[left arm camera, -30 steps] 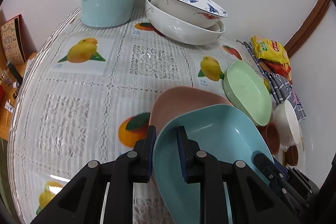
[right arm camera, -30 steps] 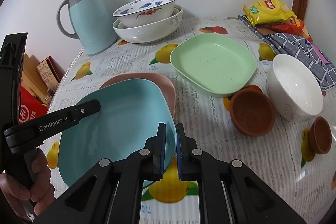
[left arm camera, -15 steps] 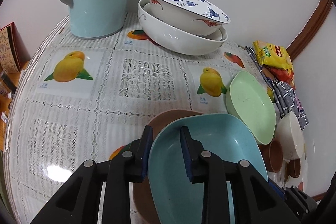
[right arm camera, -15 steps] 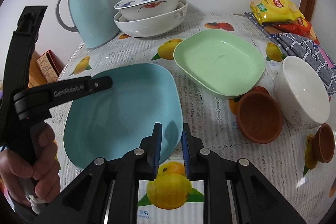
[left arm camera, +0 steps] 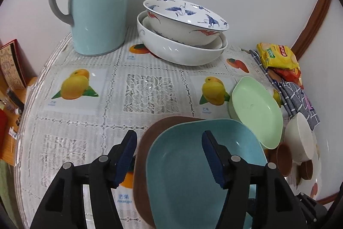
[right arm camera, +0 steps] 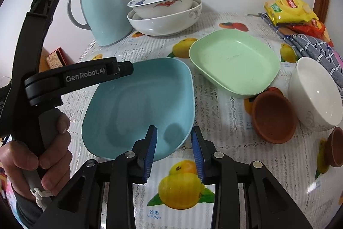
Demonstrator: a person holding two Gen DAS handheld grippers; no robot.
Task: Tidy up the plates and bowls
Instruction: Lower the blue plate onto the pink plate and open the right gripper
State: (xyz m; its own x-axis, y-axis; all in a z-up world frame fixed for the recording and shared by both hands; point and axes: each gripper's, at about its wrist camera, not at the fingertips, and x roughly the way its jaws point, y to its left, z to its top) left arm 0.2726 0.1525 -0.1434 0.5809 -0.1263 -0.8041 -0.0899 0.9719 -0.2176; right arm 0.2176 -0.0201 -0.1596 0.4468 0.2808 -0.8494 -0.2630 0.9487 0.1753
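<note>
A light blue plate (left arm camera: 193,164) (right arm camera: 139,104) lies nested on a brown plate (left arm camera: 143,153), which the right wrist view hides. My left gripper (left arm camera: 168,136) straddles the blue plate's left rim. Its jaws are opening and the pads stand clear of the rim. One of its fingers (right arm camera: 100,74) reaches over the plate's far left edge in the right wrist view. My right gripper (right arm camera: 173,132) has the plate's near rim between its jaws, which are also opening with gaps on both sides.
A green plate (right arm camera: 233,61) lies right of the blue one. A white bowl (right arm camera: 315,96) and two small brown bowls (right arm camera: 272,117) stand further right. Two stacked bowls (left arm camera: 182,35), a blue jug (left arm camera: 98,10), snack packets (right arm camera: 289,10) and a checked cloth (right arm camera: 317,46) line the back.
Both grippers were shut on the blue plate's rim, holding it tilted over the brown plate. The plate has come down onto the brown plate and both pairs of jaws have opened off it.
</note>
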